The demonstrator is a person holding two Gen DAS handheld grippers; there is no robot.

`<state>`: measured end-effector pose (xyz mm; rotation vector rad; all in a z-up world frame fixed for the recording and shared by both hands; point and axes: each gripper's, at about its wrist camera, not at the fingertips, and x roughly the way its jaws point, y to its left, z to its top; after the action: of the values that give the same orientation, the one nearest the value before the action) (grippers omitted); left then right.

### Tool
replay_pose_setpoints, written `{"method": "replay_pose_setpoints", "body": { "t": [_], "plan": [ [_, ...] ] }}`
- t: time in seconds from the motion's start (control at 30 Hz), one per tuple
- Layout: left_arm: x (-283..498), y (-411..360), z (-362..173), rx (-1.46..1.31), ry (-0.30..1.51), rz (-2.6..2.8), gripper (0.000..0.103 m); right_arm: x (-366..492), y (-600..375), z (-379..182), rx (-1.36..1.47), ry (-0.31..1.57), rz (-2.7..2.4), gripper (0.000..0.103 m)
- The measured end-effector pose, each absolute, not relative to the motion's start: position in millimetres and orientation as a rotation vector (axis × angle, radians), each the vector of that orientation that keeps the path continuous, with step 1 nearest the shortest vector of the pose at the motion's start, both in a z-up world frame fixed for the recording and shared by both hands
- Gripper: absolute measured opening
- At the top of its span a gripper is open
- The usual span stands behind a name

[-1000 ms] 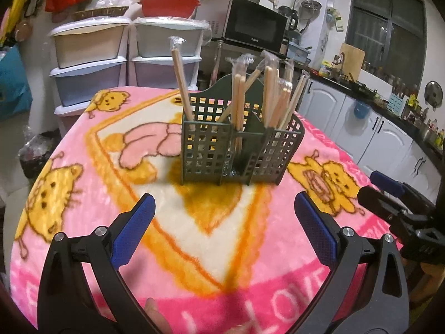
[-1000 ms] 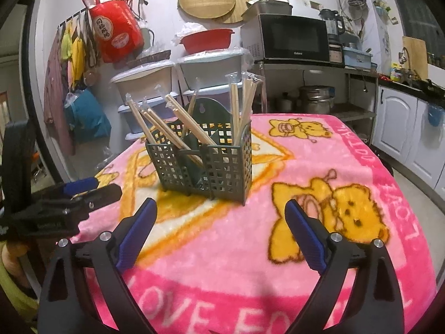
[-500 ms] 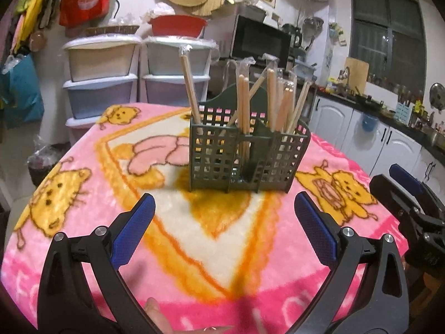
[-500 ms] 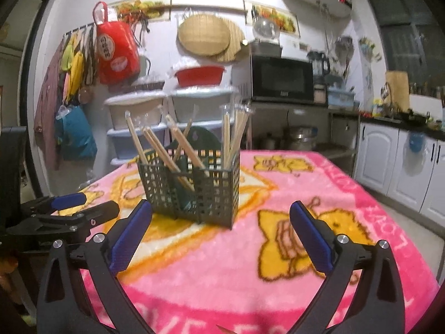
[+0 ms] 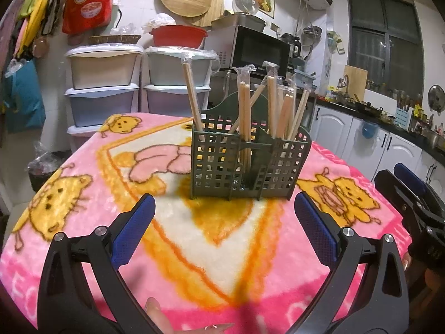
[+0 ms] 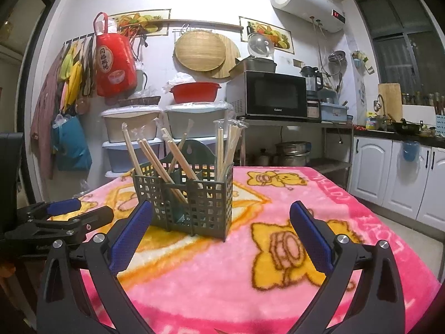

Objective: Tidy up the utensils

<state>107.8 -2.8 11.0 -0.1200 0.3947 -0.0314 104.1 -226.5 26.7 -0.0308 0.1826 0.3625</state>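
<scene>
A dark green lattice utensil caddy (image 5: 247, 164) (image 6: 186, 194) stands upright on the pink cartoon blanket (image 5: 194, 239) (image 6: 250, 264). Several plastic-wrapped wooden chopsticks (image 5: 244, 117) (image 6: 172, 164) lean in its compartments. My left gripper (image 5: 224, 211) is open, held back from the caddy near the table's front, nothing between its blue pads (image 5: 133, 231). My right gripper (image 6: 219, 220) is also open and empty, to the right of the caddy and a little short of it. Each gripper shows at the edge of the other's view: right gripper (image 5: 408, 194), left gripper (image 6: 64, 217).
Stacked plastic drawer bins (image 5: 103, 83) and a microwave (image 6: 269, 94) on a metal rack stand behind the table. White kitchen cabinets (image 6: 395, 175) run along the right wall. A person's fingertips (image 5: 155, 311) show at the bottom of the left wrist view.
Both wrist views have tilted upward, so the caddy sits lower in each picture and more wall shows. The caddy and chopsticks have not moved. Both grippers stay open.
</scene>
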Motion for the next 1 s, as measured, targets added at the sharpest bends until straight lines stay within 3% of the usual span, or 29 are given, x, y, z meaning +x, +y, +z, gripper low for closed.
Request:
{"method": "replay_pose_setpoints", "body": {
  "t": [1.0],
  "plan": [
    [106.1, -1.1, 11.4, -0.119, 0.395, -0.025, 0.092, 100.8, -224.1, 25.4, -0.033, 0.189, 0.361, 0.096]
  ]
}}
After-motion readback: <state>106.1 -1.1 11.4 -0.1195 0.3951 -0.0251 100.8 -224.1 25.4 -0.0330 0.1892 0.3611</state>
